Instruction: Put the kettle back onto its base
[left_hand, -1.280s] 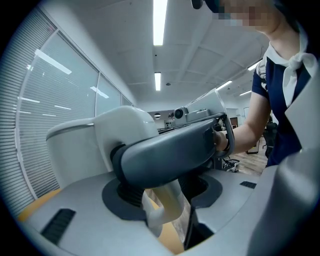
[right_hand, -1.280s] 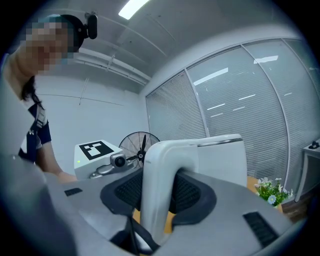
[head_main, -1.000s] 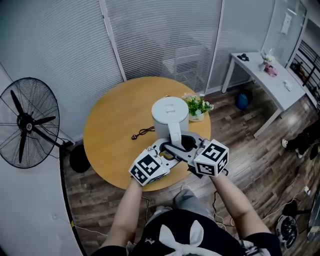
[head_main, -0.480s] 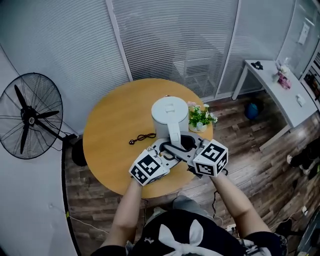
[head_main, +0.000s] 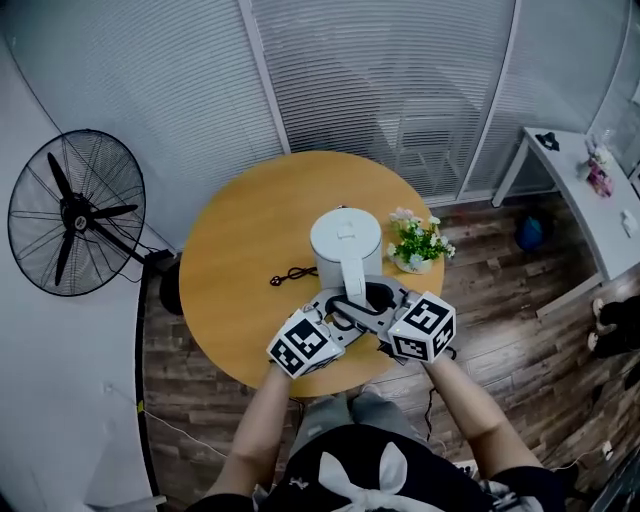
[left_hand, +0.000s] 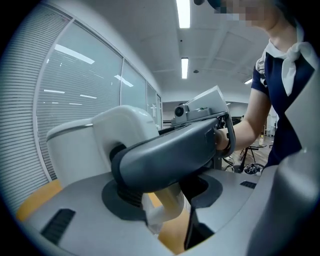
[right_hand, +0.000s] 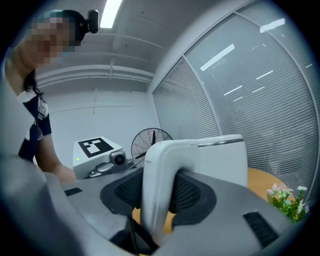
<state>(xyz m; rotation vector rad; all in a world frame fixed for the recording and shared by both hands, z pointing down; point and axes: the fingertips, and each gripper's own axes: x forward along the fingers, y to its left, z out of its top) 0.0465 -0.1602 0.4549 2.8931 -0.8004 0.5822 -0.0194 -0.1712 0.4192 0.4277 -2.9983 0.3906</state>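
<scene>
Head view: the kettle (head_main: 345, 243) body covers whatever is beneath it. The near end of its handle (head_main: 352, 282) is lost under the left gripper (head_main: 345, 303) and right gripper (head_main: 372, 297). The black cord (head_main: 291, 276) is too small to trace its ends.

Left gripper view: the right gripper's jaw crosses the handle, so left pad contact is unreadable.

Right gripper view: the flowers (right_hand: 287, 197) are cut off at the right edge.
</scene>
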